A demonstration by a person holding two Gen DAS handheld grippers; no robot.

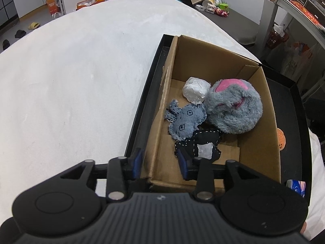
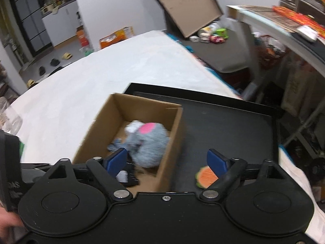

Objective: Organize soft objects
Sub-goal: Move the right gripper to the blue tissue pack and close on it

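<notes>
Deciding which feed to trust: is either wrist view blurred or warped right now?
Left wrist view: sharp, the denim toy stitching legible in the cardboard box; fisheye bends the white table edge. Right wrist view: motion-smeared, the grey plush soft-edged, room behind streaked.

Black tray (image 1: 140, 109) lies on white bed (image 1: 77, 77)

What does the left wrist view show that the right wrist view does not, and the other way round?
Only the left wrist view shows the black stitched patch clearly, and the left gripper, jaws open astride the box wall. Only the right wrist view shows the right gripper, jaws open and holding nothing. Both show the cardboard box on the black tray, the grey plush, the denim toy, the white ball and the orange toy.
</notes>
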